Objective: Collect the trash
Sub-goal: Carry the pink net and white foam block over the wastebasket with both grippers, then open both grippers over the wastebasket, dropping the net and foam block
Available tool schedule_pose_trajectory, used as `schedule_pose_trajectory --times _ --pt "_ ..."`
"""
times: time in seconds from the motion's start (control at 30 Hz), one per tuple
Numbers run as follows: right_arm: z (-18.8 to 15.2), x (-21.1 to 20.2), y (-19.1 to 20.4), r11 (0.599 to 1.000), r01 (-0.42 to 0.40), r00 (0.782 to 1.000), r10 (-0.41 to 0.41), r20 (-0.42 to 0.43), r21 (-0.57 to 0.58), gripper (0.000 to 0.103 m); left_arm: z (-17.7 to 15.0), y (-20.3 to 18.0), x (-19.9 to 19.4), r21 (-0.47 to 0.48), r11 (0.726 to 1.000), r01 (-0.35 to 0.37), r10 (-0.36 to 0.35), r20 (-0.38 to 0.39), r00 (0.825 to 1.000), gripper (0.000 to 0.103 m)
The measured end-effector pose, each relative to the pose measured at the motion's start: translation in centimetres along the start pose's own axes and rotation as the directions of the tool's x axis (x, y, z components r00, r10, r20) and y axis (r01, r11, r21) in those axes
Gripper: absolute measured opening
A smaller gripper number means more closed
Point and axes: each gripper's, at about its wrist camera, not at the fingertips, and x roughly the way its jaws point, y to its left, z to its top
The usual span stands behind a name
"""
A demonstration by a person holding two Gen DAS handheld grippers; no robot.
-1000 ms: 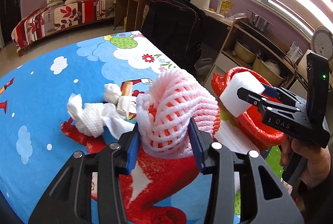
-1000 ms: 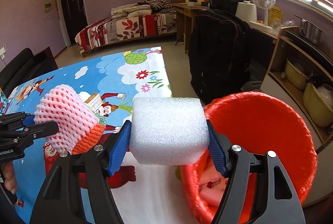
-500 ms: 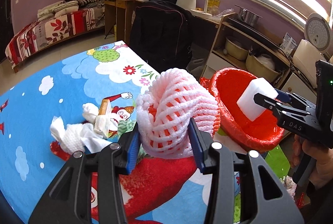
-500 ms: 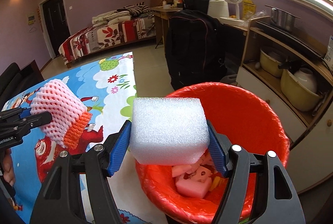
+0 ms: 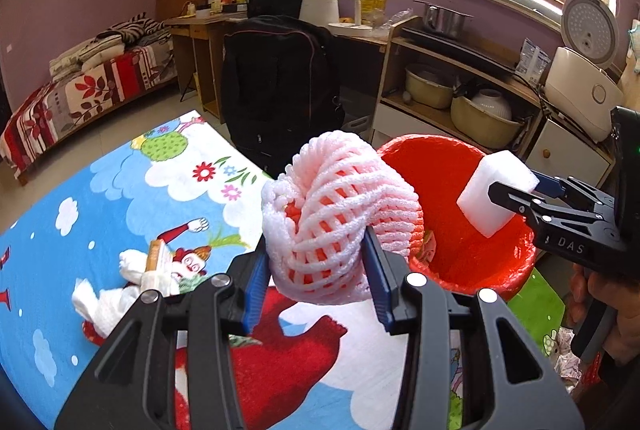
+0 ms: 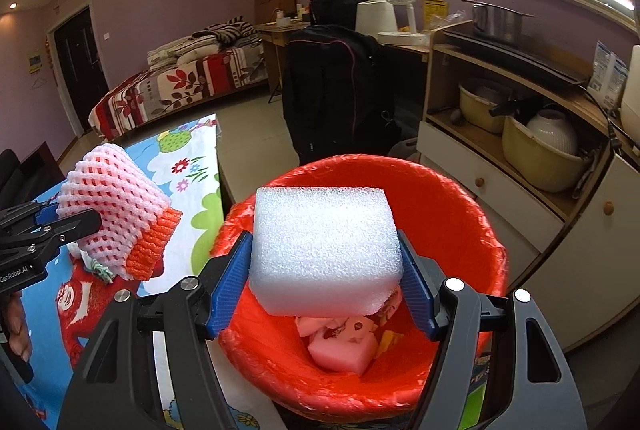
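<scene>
My left gripper [image 5: 316, 266] is shut on a pink foam fruit net [image 5: 340, 218] with an orange inner layer, held in the air over the table's edge beside the red-lined trash bin [image 5: 448, 186]. My right gripper [image 6: 326, 284] is shut on a white foam block [image 6: 324, 250] and holds it over the open mouth of the bin [image 6: 460, 198]. Pink foam scraps [image 6: 344, 346] lie at the bin's bottom. In the right wrist view the foam net [image 6: 112, 214] hangs left of the bin. In the left wrist view the foam block [image 5: 496, 194] shows over the bin's far side.
Crumpled white tissue [image 5: 104, 306] and a small wrapper [image 5: 154, 262] lie on the cartoon tablecloth [image 5: 80, 230]. A black backpack [image 5: 280, 82] stands behind the bin. A shelf unit with pots [image 6: 536, 150] is at the right. A hand [image 5: 604, 306] holds the right gripper.
Both grippers have swung to the right towards the bin. The white block was beside the rim and is now over the bin's mouth. The foam net has moved off the table's middle towards the bin.
</scene>
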Motion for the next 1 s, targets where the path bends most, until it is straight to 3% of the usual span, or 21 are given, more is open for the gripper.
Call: schedule_pose_trajectory --times 0.9,1.0 --pt "0.7 -0.3 -5.4 0.994 0.068 0.997 -0.07 0.03 0.081 0.068 3.8 -8.7 5.6 0.166 0.979 0.117 -0.117 -0.015 0.993 0.045" --pt "0.6 -0.3 -5.6 0.994 0.07 0.997 -0.073 0.031 0.086 0.072 3.8 -8.9 6.0 0.166 0.977 0.132 -0.131 -0.017 0.991 0.058"
